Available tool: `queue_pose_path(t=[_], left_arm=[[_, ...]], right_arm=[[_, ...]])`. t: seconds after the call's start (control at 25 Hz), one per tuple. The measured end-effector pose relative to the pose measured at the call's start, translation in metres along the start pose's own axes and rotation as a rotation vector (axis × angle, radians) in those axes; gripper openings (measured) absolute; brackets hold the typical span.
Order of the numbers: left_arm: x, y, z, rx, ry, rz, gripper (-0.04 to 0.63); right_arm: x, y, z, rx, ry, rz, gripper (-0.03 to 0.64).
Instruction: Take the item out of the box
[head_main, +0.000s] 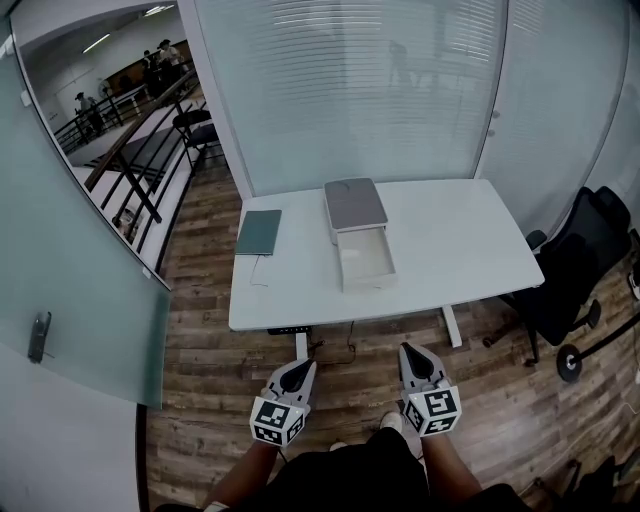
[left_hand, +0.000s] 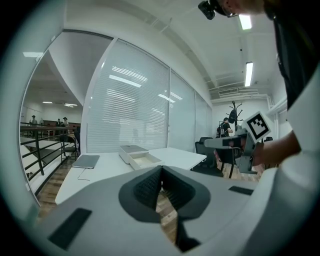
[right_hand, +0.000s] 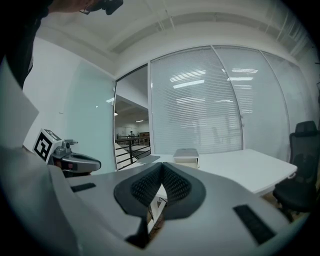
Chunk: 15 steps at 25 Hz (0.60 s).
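On the white table (head_main: 450, 250) stands a white box (head_main: 355, 205) with a grey lid. Its drawer (head_main: 367, 262) is pulled out toward me, and I cannot make out what lies inside. The box also shows far off in the left gripper view (left_hand: 136, 155) and the right gripper view (right_hand: 186, 156). My left gripper (head_main: 298, 372) and right gripper (head_main: 416, 358) hover low over the wooden floor, short of the table's front edge. Both are shut with nothing between the jaws, which meet at the tips in the left gripper view (left_hand: 161, 172) and the right gripper view (right_hand: 161, 171).
A grey notebook (head_main: 259, 231) lies on the table's left part, with a thin cable (head_main: 262, 275) beside it. A black office chair (head_main: 565, 280) stands right of the table. A glass door (head_main: 70, 290) is at the left, and blinds cover the wall behind the table.
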<state>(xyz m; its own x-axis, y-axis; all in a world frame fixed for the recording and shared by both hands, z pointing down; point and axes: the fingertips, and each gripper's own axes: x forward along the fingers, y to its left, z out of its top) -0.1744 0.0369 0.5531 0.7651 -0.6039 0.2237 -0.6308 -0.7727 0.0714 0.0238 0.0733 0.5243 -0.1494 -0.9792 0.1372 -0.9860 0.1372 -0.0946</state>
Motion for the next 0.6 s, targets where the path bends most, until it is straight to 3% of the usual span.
queue_pose_path(t=[0.24, 0.6], left_arm=[[0.018, 0.037, 0.009, 0.035, -0.014, 0.058, 0.012], [0.088, 0.059, 0.029, -0.012, -0.018, 0.074, 0.012]], right_arm=[[0.045, -0.007, 0.009, -0.027, 0.0, 0.029, 0.006], [0.11, -0.038, 0.03, -0.024, 0.009, 0.119, 0.006]])
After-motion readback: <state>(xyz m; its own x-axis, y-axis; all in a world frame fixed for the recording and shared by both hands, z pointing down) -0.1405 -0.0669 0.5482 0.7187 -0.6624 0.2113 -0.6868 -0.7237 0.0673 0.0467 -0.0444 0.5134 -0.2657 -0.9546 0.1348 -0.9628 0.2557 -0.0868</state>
